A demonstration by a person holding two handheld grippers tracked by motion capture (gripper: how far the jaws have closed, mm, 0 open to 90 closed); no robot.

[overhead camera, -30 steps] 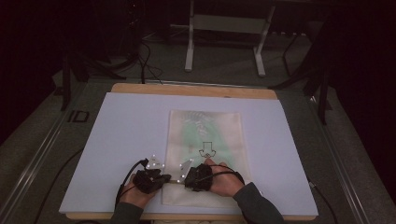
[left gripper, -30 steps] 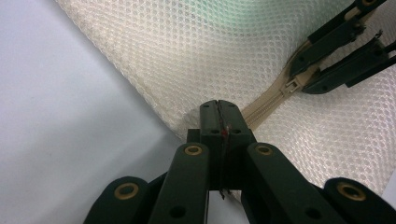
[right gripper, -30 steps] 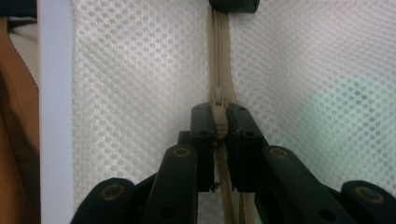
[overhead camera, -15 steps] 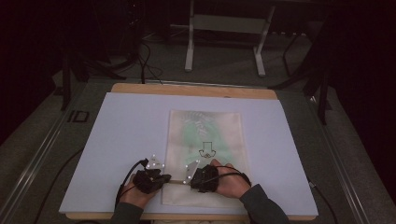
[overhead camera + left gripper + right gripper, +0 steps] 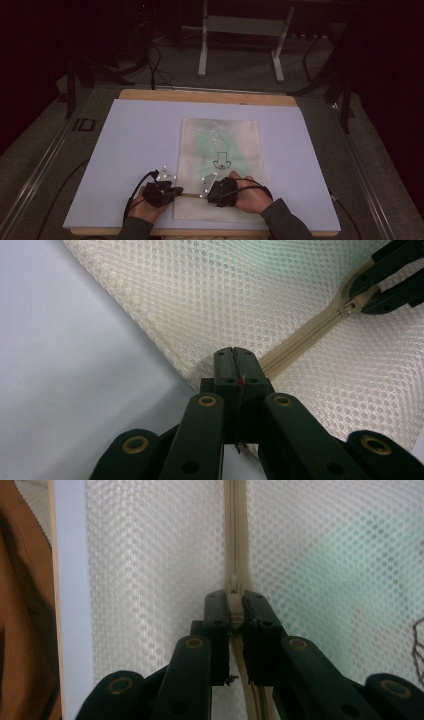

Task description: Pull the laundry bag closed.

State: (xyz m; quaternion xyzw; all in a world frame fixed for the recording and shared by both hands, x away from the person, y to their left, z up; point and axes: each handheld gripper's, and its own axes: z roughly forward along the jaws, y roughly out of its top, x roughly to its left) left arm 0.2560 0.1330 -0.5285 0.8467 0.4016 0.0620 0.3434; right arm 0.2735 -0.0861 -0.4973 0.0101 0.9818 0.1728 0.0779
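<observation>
- High view: I have both tongs down at the near end of a mesh bag [image 5: 220,150] lying flat in the middle of the white worktop [image 5: 130,145]. The left tongs [image 5: 172,192] sit at the bag's near-left edge, the right tongs [image 5: 212,192] just beside them, further along the zip [image 5: 192,195] that runs across the bag's near end. Something green shows through the mesh. From here I cannot tell how much of the zip is open.
- Left tongs view: my left tongs [image 5: 235,357] are pressed together on the bag's edge, right at the end of the zip [image 5: 300,337], anchoring it. The right tongs [image 5: 385,282] show at the far end of the visible zip, on the slider [image 5: 350,305]. The stretch of zip between the two looks shut.
- Right tongs view: my right tongs [image 5: 236,607] pinch the zip's pull, with the slider [image 5: 234,586] just beyond the tips. The zip [image 5: 232,525] runs on ahead of it, looking shut. I judge the grip made and the pull itself barely begun; nearly the whole run is left.
- Against the earlier high views: the right tongs have edged a little left toward the left tongs; the left hand and the bag lie as they did.
</observation>
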